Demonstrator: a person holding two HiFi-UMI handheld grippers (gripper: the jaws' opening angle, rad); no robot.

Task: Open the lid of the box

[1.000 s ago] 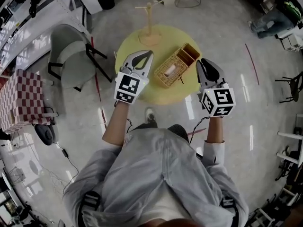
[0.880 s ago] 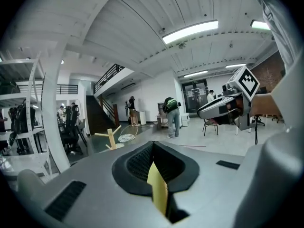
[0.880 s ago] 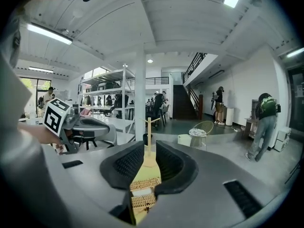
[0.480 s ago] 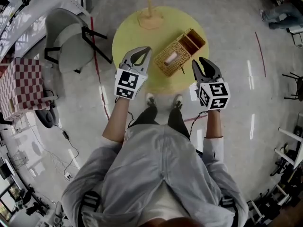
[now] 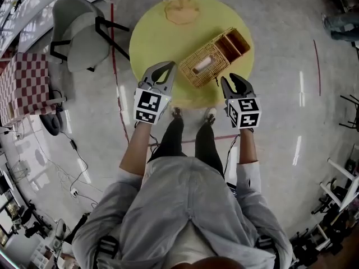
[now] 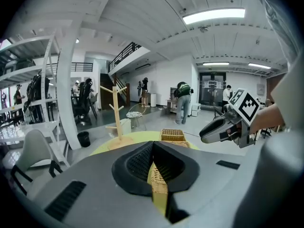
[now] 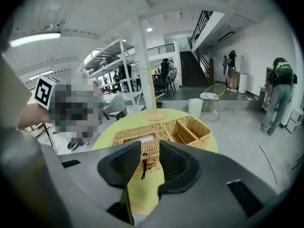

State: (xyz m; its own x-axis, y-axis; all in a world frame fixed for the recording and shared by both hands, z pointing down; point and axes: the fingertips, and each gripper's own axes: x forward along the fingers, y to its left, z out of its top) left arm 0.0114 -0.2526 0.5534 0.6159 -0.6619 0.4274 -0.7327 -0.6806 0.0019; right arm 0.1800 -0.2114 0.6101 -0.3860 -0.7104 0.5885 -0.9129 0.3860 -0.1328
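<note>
Two handheld items, one container. The left gripper (image 5: 167, 67) is hovering at the near rim of the round yellow worktop (image 5: 157, 38), fingers pressing together, empty. The right gripper (image 5: 234, 82) is hovering alongside, fingers just opening wide, nothing between them. The rectangular woven wicker box (image 5: 220, 55) is sitting on the worktop beyond both, its lid (image 5: 199, 67) lying flat

On tabletop (image 5: 150, 38): box (image 5: 216, 58) right of centre, stand (image 5: 180, 11) behind it at far edge. Before the box: left gripper (image 5: 166, 69) leftward, right gripper (image 5: 233, 82) just beside. Left of tabletop: chair (image 5: 84, 41).
</note>
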